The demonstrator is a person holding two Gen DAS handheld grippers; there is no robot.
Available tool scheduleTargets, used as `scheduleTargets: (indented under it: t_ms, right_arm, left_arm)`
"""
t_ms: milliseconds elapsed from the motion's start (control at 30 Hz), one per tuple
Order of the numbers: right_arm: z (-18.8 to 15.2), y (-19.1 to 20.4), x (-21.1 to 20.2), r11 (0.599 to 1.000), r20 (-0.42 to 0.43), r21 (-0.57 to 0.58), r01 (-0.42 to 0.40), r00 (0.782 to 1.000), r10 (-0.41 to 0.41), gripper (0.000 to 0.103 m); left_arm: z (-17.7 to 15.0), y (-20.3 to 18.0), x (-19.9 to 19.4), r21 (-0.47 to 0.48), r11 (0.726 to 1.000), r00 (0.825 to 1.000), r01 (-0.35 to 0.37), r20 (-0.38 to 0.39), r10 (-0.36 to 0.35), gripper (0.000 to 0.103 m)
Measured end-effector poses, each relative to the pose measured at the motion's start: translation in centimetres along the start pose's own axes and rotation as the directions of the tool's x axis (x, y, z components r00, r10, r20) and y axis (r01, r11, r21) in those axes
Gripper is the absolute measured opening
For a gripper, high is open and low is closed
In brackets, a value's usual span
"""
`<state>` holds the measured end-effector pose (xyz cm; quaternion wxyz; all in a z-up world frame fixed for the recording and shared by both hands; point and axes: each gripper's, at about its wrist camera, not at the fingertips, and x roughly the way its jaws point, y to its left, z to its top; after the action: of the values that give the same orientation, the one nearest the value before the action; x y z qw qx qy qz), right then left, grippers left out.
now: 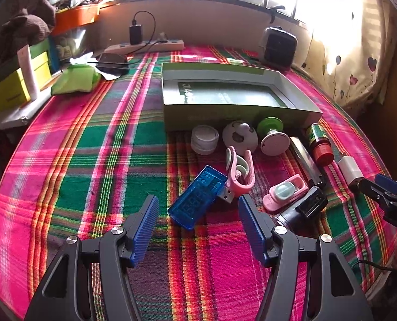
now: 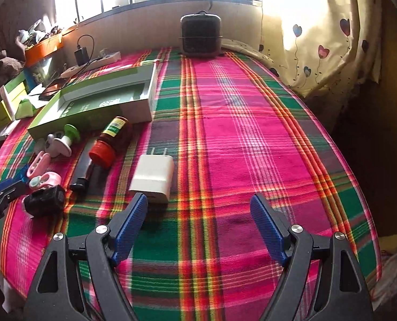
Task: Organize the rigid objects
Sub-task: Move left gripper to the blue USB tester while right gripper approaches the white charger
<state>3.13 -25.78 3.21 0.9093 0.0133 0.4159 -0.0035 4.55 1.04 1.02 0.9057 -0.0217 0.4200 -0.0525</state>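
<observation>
On the plaid cloth (image 1: 91, 160), in front of the open green box (image 1: 233, 93), small hard things lie scattered while both grippers hover with nothing held.

Just before the box's near wall sit a white jar (image 1: 204, 139), a round white ball-like toy (image 1: 239, 136) and a green-topped stand (image 1: 272, 136); a red-capped bottle (image 1: 320, 144) lies at the box's right corner, with a white charger (image 2: 152, 180) further right of it. Nearer than the jar lie a pink clip (image 1: 241, 171) and a blue USB stick (image 1: 198, 198). The left gripper (image 1: 198, 214) is spread wide, its blue pads either side of the stick without touching it. The right gripper (image 2: 199, 216) is likewise wide open over bare cloth, its left pad just beside the charger.
</observation>
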Motion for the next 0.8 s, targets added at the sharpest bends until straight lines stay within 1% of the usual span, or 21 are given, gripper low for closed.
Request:
scheduleTargets:
  t_ms: [67,100,267,400,467,567,667,733,767,800]
  right_arm:
    - [0.1,0.8,0.1,0.999,0.001,-0.017,-0.052,0.999,0.052,0.08]
    - [0.3,1.1,0.3,0.998,-0.005,-0.025,-0.065,0.998,0.065,0.08]
    - [0.8,1.9,1.8,0.997,-0.033,-0.022,-0.078,0.996,0.078,0.08]
    - [1.3,2.0,2.5,0.997,-0.049,-0.018,-0.078,0.996,0.077,0.079]
    - [1.4,2.1,2.8,0.997,-0.053,-0.019,-0.078,0.996,0.076,0.079]
    - [1.5,2.1,3.1,0.997,-0.067,-0.02,-0.075,0.995,0.073,0.079]
    - [1.5,2.0,3.1,0.997,-0.059,-0.015,-0.081,0.995,0.08,0.079]
    - [1.6,1.9,3.3,0.998,-0.056,-0.013,-0.069,0.996,0.068,0.079]
    - [1.7,1.9,3.3,0.998,-0.056,-0.014,-0.063,0.997,0.062,0.079]
    - [1.7,1.9,3.3,0.998,-0.054,-0.015,-0.059,0.997,0.058,0.075]
  left_arm:
    - [0.2,0.0,0.1,0.009,1.0,1.0,-0.009,-0.001,0.009,0.061]
    - [0.2,0.1,0.2,0.012,1.0,1.0,-0.011,-0.001,0.011,0.061]
    - [0.5,0.0,0.9,0.039,0.999,0.999,-0.026,-0.02,0.026,0.061]
    - [0.5,0.1,1.0,0.053,0.998,0.999,-0.027,-0.028,0.029,0.061]
    - [0.3,0.1,0.9,0.063,0.997,0.998,-0.044,-0.034,0.046,0.061]
    - [0.1,0.2,0.7,0.07,0.997,0.999,-0.033,-0.036,0.035,0.061]
    - [0.0,0.4,0.8,0.077,0.996,0.998,-0.046,-0.034,0.049,0.061]
    - [0.2,0.6,0.9,0.07,0.996,0.998,-0.052,-0.033,0.054,0.061]
    - [0.3,0.7,0.9,0.067,0.996,0.998,-0.052,-0.033,0.055,0.061]
    - [0.3,0.7,1.0,0.069,0.996,0.998,-0.056,-0.032,0.058,0.061]
